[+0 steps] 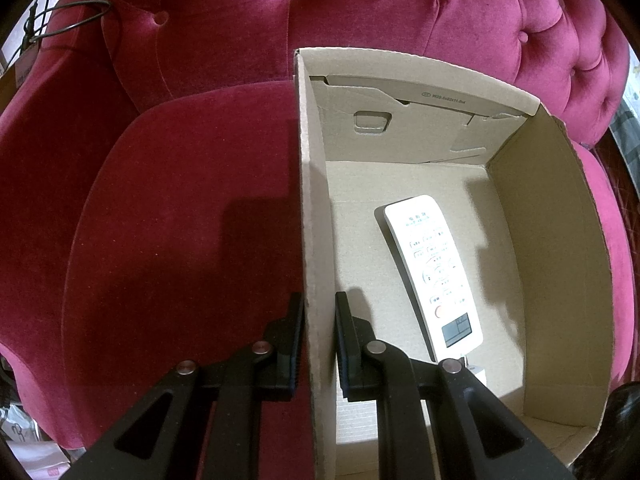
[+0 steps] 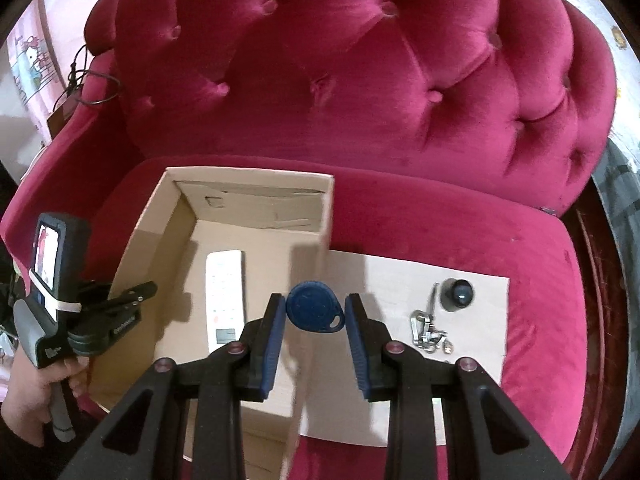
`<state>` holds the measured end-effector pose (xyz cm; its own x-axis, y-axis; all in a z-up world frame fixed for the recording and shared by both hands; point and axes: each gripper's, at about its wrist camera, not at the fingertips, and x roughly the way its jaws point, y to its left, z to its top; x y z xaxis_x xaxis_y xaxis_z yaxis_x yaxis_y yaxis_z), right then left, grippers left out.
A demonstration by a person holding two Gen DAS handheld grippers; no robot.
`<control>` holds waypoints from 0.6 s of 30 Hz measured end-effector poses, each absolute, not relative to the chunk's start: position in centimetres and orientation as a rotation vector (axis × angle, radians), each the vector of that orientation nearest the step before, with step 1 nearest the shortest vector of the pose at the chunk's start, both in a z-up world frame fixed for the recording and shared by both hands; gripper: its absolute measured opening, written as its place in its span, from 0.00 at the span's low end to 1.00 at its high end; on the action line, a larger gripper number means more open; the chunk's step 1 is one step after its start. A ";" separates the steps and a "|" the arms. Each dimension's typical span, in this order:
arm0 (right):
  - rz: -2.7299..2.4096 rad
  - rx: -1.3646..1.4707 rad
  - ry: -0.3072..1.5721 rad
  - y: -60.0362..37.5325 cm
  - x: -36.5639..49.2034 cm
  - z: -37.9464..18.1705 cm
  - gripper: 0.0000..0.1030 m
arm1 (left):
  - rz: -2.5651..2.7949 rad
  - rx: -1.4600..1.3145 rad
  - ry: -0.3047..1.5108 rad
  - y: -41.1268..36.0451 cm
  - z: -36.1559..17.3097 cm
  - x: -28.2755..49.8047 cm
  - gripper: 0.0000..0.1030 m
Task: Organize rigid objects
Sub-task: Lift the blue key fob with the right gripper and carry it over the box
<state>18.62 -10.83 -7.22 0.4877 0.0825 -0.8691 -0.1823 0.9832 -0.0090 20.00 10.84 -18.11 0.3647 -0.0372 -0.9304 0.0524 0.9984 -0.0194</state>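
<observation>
your right gripper pinches a blue key fob between its blue pads. the jaws are only partly closed, as wide as the fob is. the fob is drop-shaped, its long axis lies across the jaws, and the narrow end with the small hole points to the right pad. the fob hangs above the right wall of the cardboard box, about over the edge.

your left gripper is pressed together on the left wall of the box. one finger is outside over the red seat, the other finger is inside the box. in the right wrist view you see this gripper from the side, with your hand on its handle.

inside the box a white remote control lies flat on the bottom, buttons up. in the left wrist view its long axis runs from the far wall toward you, a little slanted, and the end with the small display is the near one.

right of the box a flat sheet of cardboard lies on the seat of the red velvet sofa. on it there is a small black round object and beside it a bunch of metal pieces; what these are i cannot tell exactly. a thin black cable lies on the left arm of the sofa.
</observation>
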 end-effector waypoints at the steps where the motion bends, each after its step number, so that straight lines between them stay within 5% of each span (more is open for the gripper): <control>1: 0.168 -0.108 1.051 -10.4 18.7 -7.4 0.31 | -0.058 0.014 1.196 10.9 -18.1 20.0 0.15; 18: 0.248 -0.132 1.130 -5.2 19.8 -12.1 0.31 | -0.061 0.009 1.197 11.0 -18.1 20.0 0.15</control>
<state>19.84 -5.15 -12.07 0.4027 0.1289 -0.9062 -0.2625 0.9647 0.0206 20.03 11.02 -18.06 0.3634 -0.0423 -0.9307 0.0520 0.9983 -0.0251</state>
